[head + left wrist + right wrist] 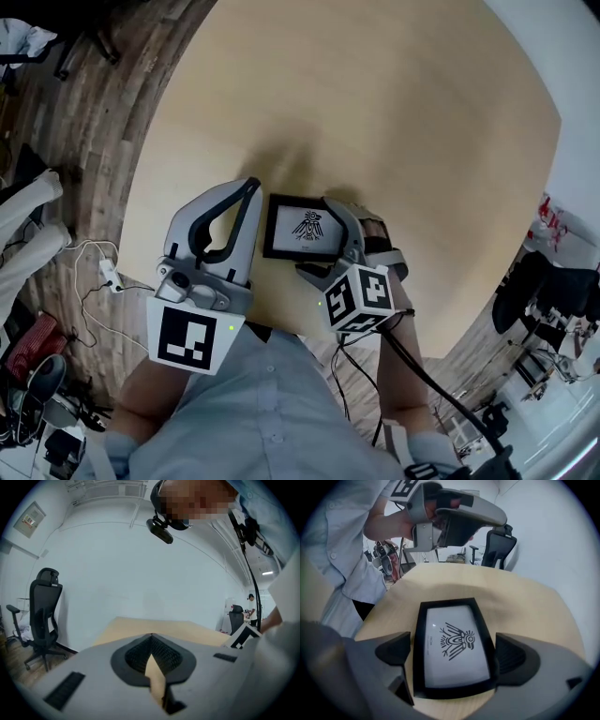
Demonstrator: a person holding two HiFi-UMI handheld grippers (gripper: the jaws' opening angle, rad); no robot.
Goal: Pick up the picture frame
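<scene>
You are lining up the grab. Your right tool is wide open around the picture frame, not squeezing yet. Next, squeeze its sides and lift. Your left tool is closed and empty.

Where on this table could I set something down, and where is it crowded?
The table is bare across the whole wide stretch beyond the picture frame, out to its far edge. The crowded spot is the near edge: the right gripper straddles the frame with open fingers, and the shut left gripper is close on the frame's left.
</scene>
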